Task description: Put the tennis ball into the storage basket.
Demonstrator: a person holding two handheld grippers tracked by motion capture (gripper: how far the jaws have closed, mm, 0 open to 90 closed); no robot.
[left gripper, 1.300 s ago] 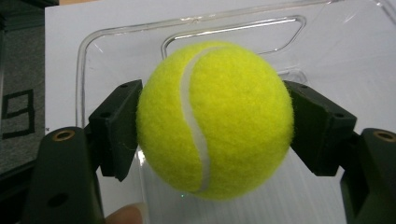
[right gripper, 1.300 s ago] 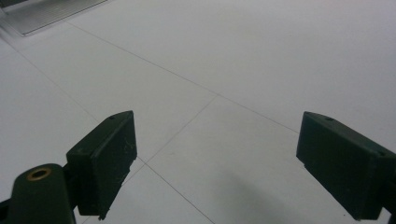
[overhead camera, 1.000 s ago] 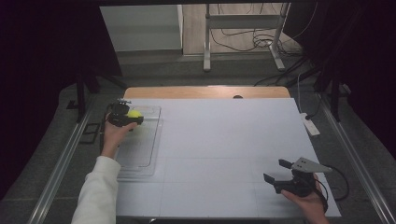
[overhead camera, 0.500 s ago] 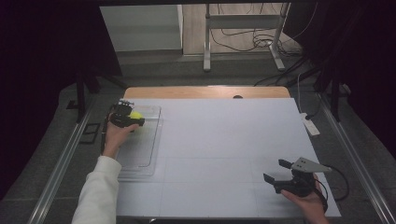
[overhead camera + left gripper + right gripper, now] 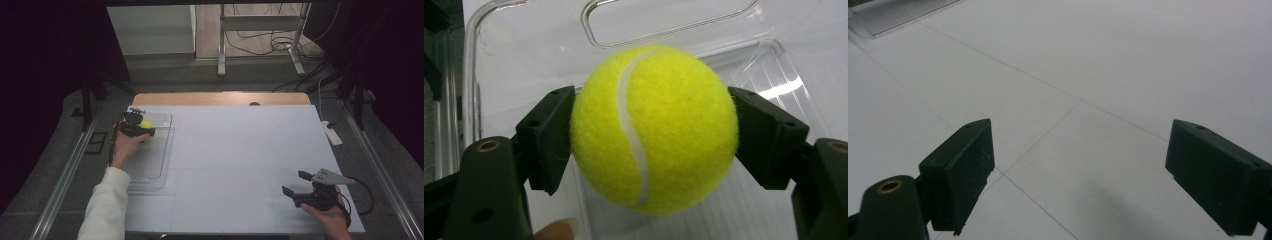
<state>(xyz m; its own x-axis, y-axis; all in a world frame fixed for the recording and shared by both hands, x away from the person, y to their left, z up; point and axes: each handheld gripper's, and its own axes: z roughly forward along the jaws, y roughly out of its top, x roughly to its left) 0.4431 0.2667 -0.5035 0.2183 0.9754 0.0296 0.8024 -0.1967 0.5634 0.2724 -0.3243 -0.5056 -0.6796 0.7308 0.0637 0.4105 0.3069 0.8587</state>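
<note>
jaws of the left gripper (image 5: 651,140), just easing apart, touch the tennis ball (image 5: 654,130); right gripper (image 5: 1075,175) spread.

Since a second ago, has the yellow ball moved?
No. The tennis ball sits at the same far end of the clear tray, between the left gripper's fingers.

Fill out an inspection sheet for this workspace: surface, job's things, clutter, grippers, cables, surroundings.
Surface: white table, faint seam lines, wooden strip at far edge.
Job's things: yellow tennis ball over a clear plastic tray at the table's left.
Clutter: small white device at the right edge.
Grippers: left gripper has just been opening, pads at the ball's sides; right gripper open over bare table.
Cables: one trails from the right gripper; more on the floor behind.
Surroundings: dark room, metal stand legs beyond the table.
</note>
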